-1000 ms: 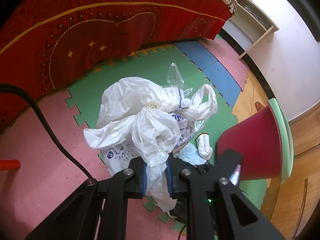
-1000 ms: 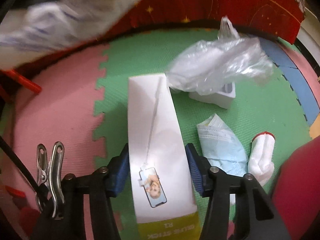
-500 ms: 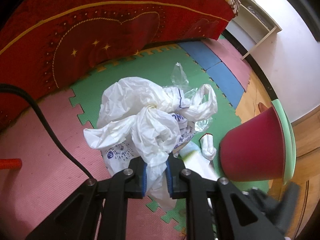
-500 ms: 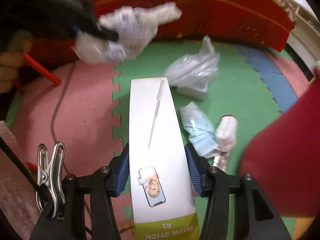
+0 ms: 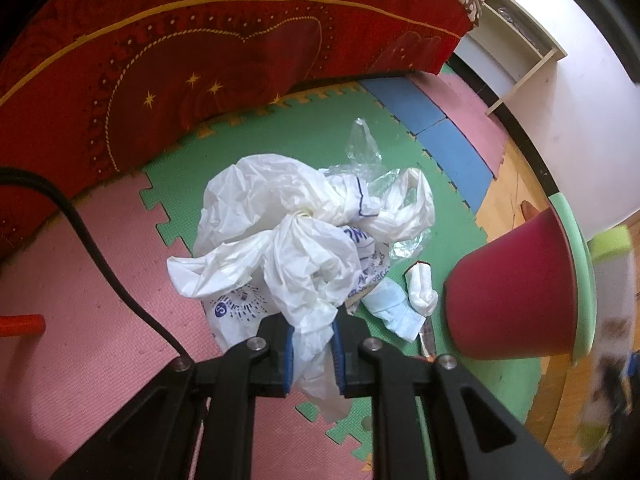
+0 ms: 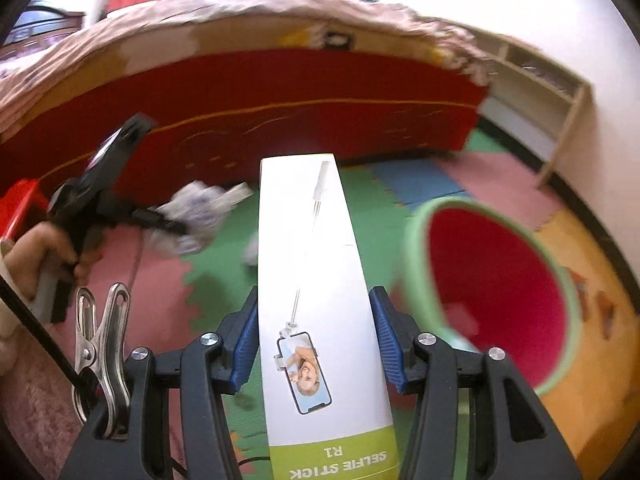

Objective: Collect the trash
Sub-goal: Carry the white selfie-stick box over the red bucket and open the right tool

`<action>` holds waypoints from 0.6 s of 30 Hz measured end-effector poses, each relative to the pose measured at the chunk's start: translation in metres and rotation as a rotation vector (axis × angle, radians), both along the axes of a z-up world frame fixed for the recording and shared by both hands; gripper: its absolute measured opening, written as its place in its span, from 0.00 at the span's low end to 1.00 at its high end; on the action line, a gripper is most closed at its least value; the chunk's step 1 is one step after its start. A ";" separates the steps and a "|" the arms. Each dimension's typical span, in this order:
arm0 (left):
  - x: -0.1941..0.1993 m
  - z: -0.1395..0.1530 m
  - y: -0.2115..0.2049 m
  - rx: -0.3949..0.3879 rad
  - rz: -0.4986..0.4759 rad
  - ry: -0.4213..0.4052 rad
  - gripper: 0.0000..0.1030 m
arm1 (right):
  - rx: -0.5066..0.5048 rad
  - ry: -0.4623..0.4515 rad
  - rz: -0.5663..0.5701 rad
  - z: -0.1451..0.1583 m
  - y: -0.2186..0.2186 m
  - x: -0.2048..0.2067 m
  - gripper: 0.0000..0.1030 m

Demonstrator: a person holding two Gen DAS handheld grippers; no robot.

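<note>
My left gripper (image 5: 312,354) is shut on a crumpled white plastic bag (image 5: 296,232) that hangs above the foam mats. The same bag (image 6: 192,220) and the left gripper show blurred in the right wrist view, held by a hand (image 6: 36,256). My right gripper (image 6: 316,340) is shut on a long white selfie-stick box (image 6: 316,300), lifted beside the red bin (image 6: 500,296) with the green rim. On the green mat lie a clear plastic bag (image 5: 362,144), a blue face mask (image 5: 394,312) and a small white wad (image 5: 422,290), next to the red bin (image 5: 512,292).
A red bed base (image 5: 200,52) runs along the back, with a wooden shelf (image 6: 560,92) against the white wall at the right. A black cable (image 5: 100,260) crosses the pink mat. A metal clip (image 6: 102,344) hangs by my right gripper. An orange stick (image 5: 20,326) lies at the left edge.
My right gripper has risen with the box from the mat to the bin's mouth, which now faces it. The left gripper and its bag have stayed put.
</note>
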State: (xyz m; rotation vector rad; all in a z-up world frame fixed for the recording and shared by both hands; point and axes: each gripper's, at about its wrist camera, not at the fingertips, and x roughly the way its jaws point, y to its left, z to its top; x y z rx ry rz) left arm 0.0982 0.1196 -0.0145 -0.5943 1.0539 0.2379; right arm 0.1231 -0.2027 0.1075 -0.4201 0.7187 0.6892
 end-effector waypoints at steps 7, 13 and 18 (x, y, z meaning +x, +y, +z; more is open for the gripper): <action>0.001 0.000 0.000 -0.002 0.000 0.000 0.15 | -0.040 -0.040 -0.213 0.018 -0.041 0.043 0.51; 0.000 0.000 -0.001 -0.004 0.001 0.001 0.15 | -0.085 -0.011 -0.348 0.008 -0.059 0.078 0.51; 0.001 0.000 -0.002 -0.002 -0.003 -0.002 0.15 | -0.115 0.028 -0.411 -0.006 -0.063 0.104 0.52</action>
